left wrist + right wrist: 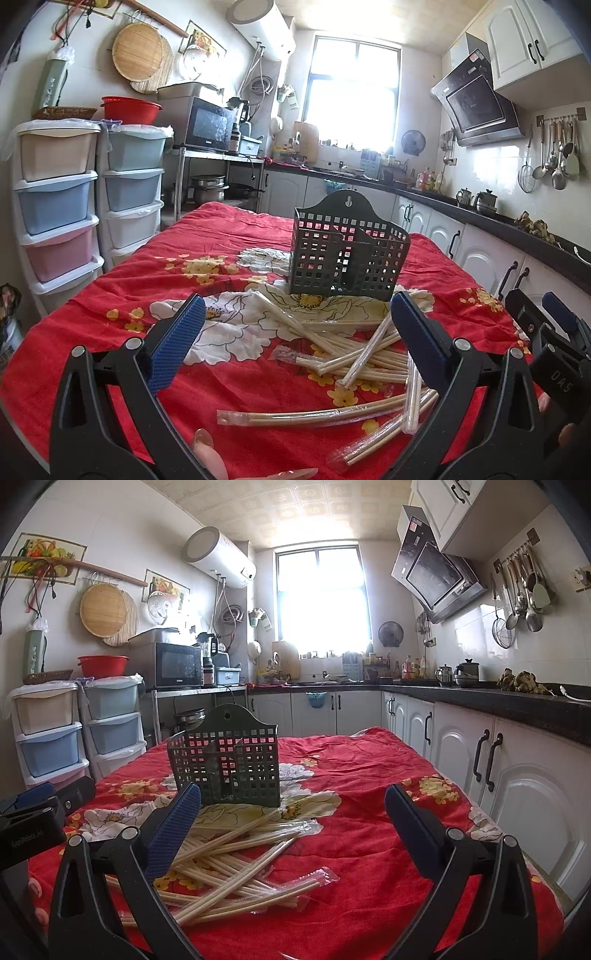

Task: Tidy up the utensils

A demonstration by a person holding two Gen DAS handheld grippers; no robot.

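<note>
A dark green slotted utensil basket is standing upright on the red flowered cloth covering the counter, and its compartments are showing nothing inside through the square holes. Just in front of the basket, a loose heap of wrapped chopsticks is lying crisscrossed on the cloth, each pair sealed in a clear sleeve; none are sitting in the basket.

The left hand-held gripper is hovering over the near side of the heap, its blue-padded jaws spread wide and gripping nothing. The right hand-held gripper is hanging to the right of the basket, jaws likewise released and empty, with the heap lying under its left finger.

Behind the basket to the left, a black microwave is showing a small pale brand word that looks like "Galanz". The left gripper's body in the right view is bearing pale lettering, seemingly "GenRobot.AI".
</note>
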